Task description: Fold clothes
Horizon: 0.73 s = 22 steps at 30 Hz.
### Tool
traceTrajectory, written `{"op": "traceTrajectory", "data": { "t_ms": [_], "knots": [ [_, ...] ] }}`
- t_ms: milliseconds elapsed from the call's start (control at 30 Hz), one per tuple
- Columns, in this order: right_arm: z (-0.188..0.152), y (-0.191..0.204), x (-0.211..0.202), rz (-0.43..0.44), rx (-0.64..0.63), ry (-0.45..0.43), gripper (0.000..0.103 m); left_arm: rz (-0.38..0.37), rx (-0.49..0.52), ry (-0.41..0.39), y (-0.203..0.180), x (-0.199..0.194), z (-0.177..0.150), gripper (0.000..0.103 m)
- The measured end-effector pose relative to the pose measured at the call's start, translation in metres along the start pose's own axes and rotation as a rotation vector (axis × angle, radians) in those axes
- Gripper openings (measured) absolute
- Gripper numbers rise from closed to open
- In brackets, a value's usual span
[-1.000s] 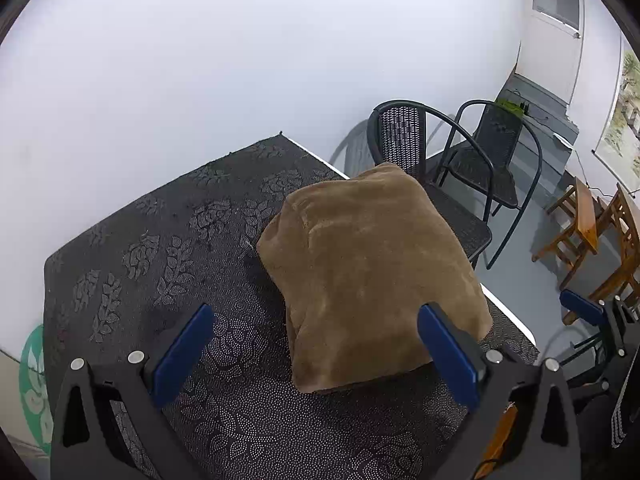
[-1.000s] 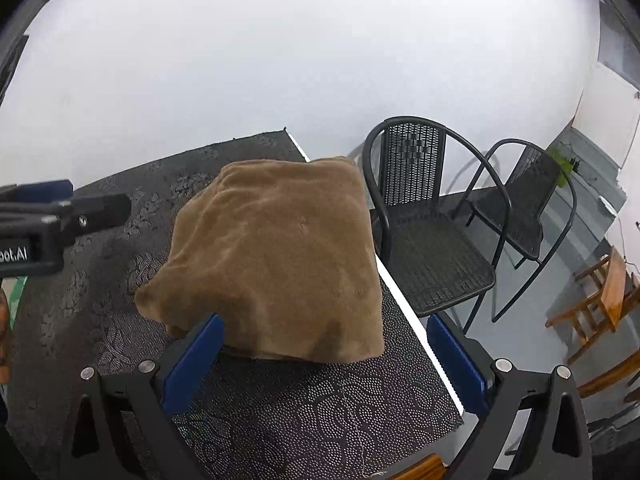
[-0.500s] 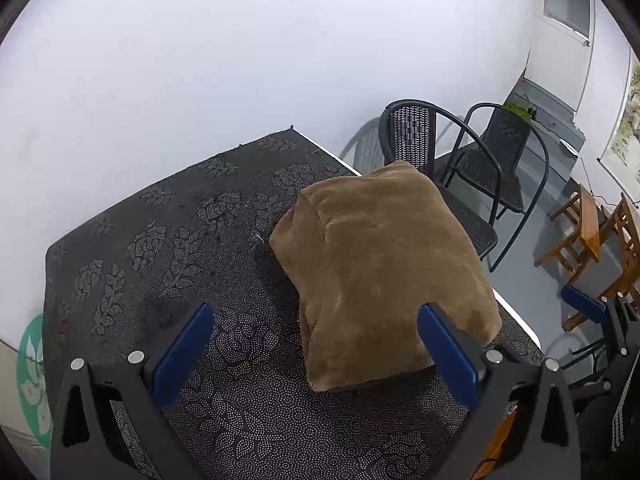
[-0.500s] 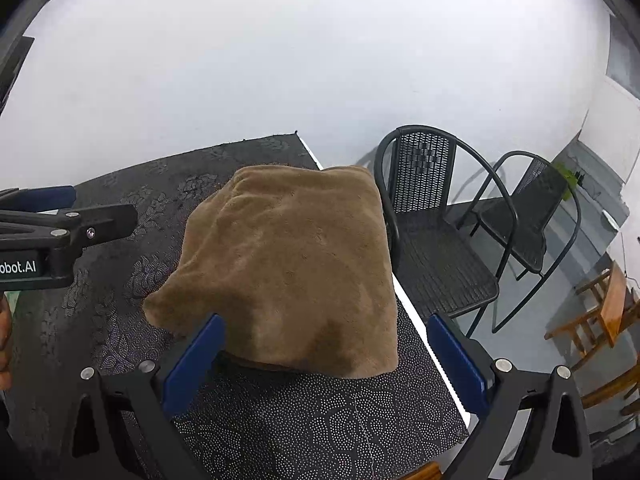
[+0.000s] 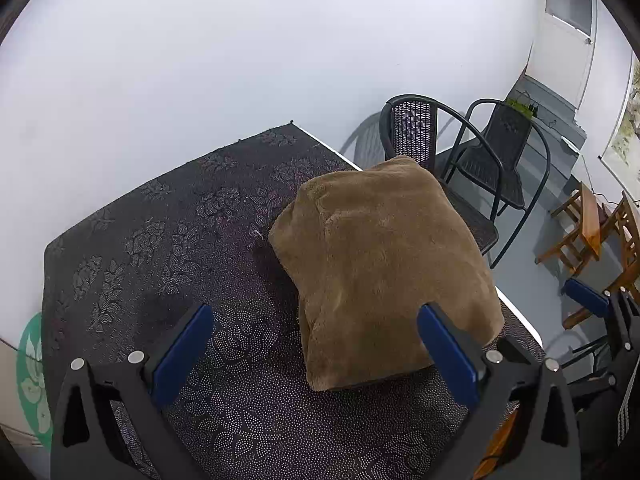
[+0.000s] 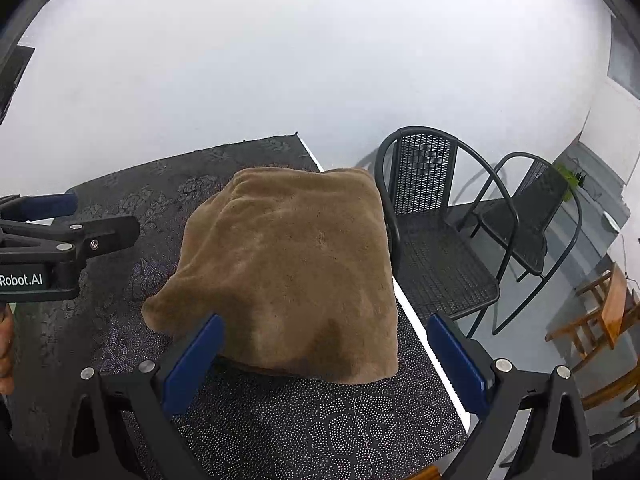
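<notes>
Both grippers have drawn slightly back from the folded brown plush garment [image 5: 384, 268], which lies at the right edge of the dark leaf-patterned desk [image 5: 160, 240]. It sits ahead of the right gripper [image 6: 326, 360], right of the left gripper [image 5: 316, 354]; both jaws gape empty. Black mesh chairs [image 6: 432, 216] stand beyond, against a white wall [image 6: 320, 60].

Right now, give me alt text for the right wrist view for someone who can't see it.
A folded brown garment lies on a dark patterned tablecloth, framed by the open right gripper. The left gripper shows at the left edge; two black metal chairs stand beyond the table.
</notes>
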State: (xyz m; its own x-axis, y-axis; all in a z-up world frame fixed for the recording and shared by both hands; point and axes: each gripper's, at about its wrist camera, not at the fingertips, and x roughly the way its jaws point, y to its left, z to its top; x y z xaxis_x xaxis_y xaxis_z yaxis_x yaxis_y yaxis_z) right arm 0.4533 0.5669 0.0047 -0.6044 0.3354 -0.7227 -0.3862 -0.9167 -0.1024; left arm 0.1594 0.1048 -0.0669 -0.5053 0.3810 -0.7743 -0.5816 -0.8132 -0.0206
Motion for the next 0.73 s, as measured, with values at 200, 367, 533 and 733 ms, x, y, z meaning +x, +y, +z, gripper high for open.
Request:
{"op": "traceTrajectory", "data": {
  "t_ms": [200,367,533,733],
  "knots": [
    [0.0011,-0.0002,0.0003,0.004,-0.001,-0.001,0.103,0.011,0.000,0.000,-0.0011,0.0002,-0.0002,0.102],
    [0.0003,0.0012,0.0011,0.008,-0.004,0.002,0.103,0.014,0.007,-0.006,-0.0015,-0.0002,-0.0007,0.102],
    [-0.0008,0.0025,-0.0002,0.005,0.001,0.002,0.103,0.011,0.016,-0.012,-0.0025,-0.0015,-0.0009,0.102],
    [-0.0026,0.0035,-0.0005,0.003,0.006,0.008,0.103,0.003,0.017,-0.003,-0.0038,-0.0005,0.0007,0.102]
  ]
}}
